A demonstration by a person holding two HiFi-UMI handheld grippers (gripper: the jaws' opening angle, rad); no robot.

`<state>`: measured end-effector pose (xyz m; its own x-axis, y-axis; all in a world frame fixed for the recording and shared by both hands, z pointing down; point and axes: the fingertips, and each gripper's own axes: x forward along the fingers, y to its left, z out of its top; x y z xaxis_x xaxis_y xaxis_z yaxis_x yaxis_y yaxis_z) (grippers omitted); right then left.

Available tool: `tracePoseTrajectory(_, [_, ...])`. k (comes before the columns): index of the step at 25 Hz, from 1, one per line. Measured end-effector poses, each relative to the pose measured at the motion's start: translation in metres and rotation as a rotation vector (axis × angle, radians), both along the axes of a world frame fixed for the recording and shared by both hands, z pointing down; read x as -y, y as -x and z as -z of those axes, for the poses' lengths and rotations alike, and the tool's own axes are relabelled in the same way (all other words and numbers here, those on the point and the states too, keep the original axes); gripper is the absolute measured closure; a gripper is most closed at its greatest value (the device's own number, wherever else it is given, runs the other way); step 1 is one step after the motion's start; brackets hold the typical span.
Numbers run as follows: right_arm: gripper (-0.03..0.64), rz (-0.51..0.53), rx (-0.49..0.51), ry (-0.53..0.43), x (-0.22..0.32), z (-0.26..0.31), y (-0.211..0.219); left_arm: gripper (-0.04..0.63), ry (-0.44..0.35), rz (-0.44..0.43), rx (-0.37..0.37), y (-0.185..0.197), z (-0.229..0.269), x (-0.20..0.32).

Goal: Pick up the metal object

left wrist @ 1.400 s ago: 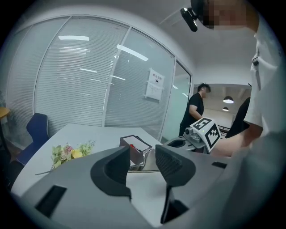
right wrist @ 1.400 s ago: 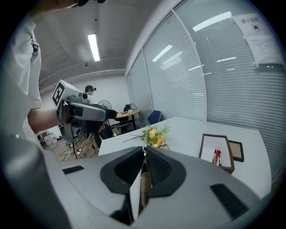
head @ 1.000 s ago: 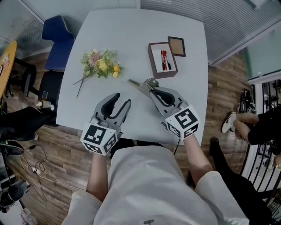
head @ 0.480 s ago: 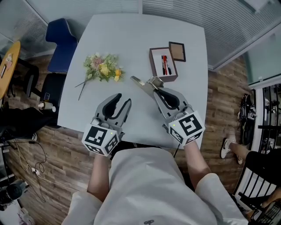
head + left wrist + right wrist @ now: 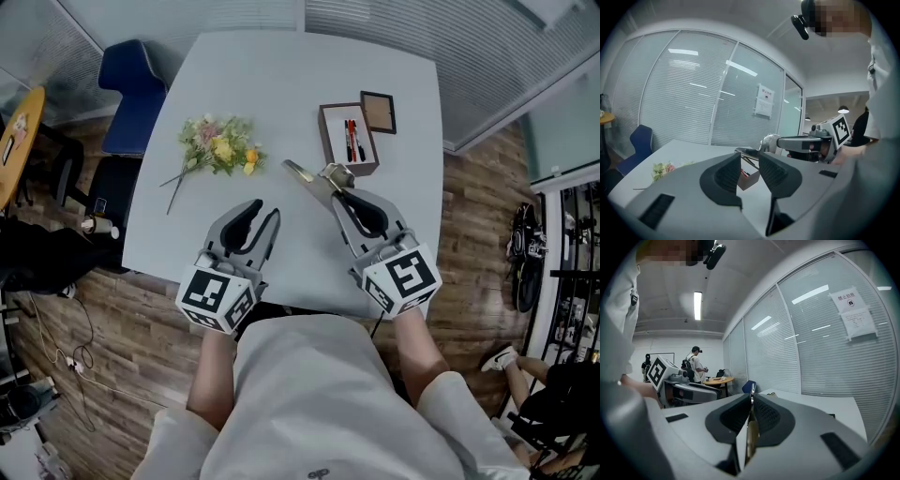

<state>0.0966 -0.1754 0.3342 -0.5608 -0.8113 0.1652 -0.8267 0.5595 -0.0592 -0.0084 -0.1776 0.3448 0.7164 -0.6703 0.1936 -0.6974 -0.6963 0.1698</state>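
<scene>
The metal object (image 5: 307, 176), a flat blade with a rounded shiny end, juts out to the upper left from my right gripper (image 5: 334, 184), which is shut on it above the white table (image 5: 281, 75). In the right gripper view its thin edge (image 5: 751, 405) stands pinched between the dark pads. From the left gripper view the blade (image 5: 749, 152) shows held by the right gripper (image 5: 774, 142), clear of the tabletop. My left gripper (image 5: 263, 214) hovers near the table's front edge; its jaws have just been closing and stand apart with nothing between them (image 5: 749, 159).
A brown box (image 5: 348, 138) with pens and a small picture frame (image 5: 379, 111) sit just beyond the metal object. A flower bunch (image 5: 216, 142) lies at the left. A blue chair (image 5: 131, 89) stands off the table's left side. Glass walls with blinds surround it.
The right gripper has shifted slightly right and risen with the metal object in it. The left jaws have narrowed. A person at the right edge has moved off toward the lower right corner.
</scene>
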Motion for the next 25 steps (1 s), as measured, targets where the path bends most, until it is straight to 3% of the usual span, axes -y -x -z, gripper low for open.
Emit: tracePoseTrajectory(25, [0.586,0.022,-0.005,0.009,-0.003,-0.009,0.015,0.555,0.0,0.021,-0.021,0.009,0.002,0.002])
